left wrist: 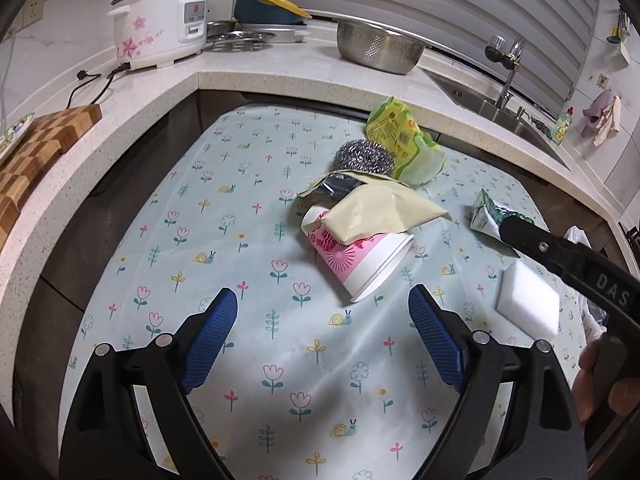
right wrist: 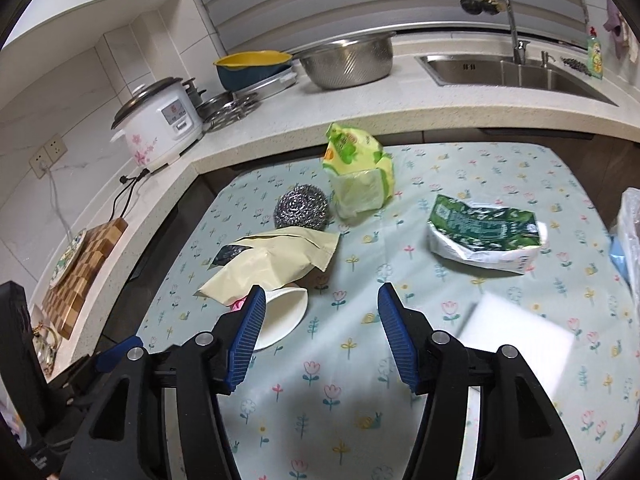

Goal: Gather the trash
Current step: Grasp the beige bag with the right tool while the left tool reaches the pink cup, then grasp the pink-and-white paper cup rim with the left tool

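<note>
On the flowered tablecloth a pink and white paper cup lies on its side, partly under a beige paper pouch. My left gripper hovers open just short of the cup, nothing between its blue pads. In the right wrist view the cup's white rim shows beside the left pad, and the pouch lies beyond. My right gripper is open over bare cloth. A crumpled green and white wrapper lies ahead to its right. The right gripper's black finger reaches toward that wrapper.
A steel wool scrubber and a yellow-green packet sit farther back. A white sponge block lies near the right edge. The countertop wraps around, bearing a rice cooker, steel colander, chequered board and sink. A plastic bag hangs at right.
</note>
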`<state>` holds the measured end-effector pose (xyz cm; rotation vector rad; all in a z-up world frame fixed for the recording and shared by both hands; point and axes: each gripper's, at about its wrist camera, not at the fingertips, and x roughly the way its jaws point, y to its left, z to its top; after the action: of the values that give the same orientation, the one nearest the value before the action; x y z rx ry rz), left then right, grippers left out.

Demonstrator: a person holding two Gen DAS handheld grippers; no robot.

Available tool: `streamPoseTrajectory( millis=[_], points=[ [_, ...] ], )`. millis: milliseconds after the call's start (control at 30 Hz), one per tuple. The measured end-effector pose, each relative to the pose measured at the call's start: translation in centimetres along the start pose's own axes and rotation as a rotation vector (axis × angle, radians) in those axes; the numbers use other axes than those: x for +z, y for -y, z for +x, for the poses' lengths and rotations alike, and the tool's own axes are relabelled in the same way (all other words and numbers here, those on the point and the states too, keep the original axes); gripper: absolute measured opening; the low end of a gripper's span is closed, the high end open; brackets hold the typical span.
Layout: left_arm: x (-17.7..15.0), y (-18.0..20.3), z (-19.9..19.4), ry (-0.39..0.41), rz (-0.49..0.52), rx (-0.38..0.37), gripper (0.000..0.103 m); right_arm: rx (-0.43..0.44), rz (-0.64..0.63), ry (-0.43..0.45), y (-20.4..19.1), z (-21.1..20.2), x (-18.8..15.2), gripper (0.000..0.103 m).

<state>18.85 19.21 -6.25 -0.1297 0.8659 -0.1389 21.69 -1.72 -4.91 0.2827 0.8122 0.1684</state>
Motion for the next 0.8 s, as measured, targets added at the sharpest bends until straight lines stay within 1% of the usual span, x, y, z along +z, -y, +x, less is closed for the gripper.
streamPoseTrajectory(
  millis=[200, 333, 467, 533, 600, 633, 700, 767, 800],
  points=[
    [-0.3, -0.4, 2.0, -0.033, -0.008, -0.014, 0.083, 0.043, 0.005, -0.045, -0.5, 3.7, 0.6, 0.057],
    [-0.4, -0.5, 3.2, -0.05, -0.012, -0.028, 0.083, 0.053, 0.005, -0.064, -0.3, 5.7, 1.1, 0.057],
    [-0.6, -0.1, 4.4, -0.063, -0.002, -0.042, 0.083, 0.072, 0.013, -0.08, 0.0, 7.3, 1.5, 0.053],
    [-0.6, 0.2, 5.0, -0.069, 0.002, -0.049, 0.083, 0.084, 0.009, -0.09, 0.0, 7.9, 1.7, 0.046],
    [-0.6, 0.4, 5.6, -0.074, 0.001, -0.056, 0.083, 0.095, 0.006, -0.103, 0.0, 8.5, 1.8, 0.031],
    [-0.5, 0.5, 5.9, -0.076, 0.0, -0.058, 0.083, 0.102, 0.005, -0.105, 0.0, 8.8, 1.8, 0.029],
    [-0.3, 0.8, 6.4, -0.077, 0.0, -0.061, 0.083, 0.11, 0.003, -0.1, 0.0, 8.9, 1.8, 0.018],
    [0.0, 1.1, 6.8, -0.073, 0.006, -0.052, 0.082, 0.118, 0.006, -0.09, 0.2, 8.8, 1.8, 0.013],
    [0.1, 1.2, 7.1, -0.074, 0.007, -0.044, 0.079, 0.116, 0.009, -0.083, 0.4, 8.7, 1.8, 0.011]
  ],
)
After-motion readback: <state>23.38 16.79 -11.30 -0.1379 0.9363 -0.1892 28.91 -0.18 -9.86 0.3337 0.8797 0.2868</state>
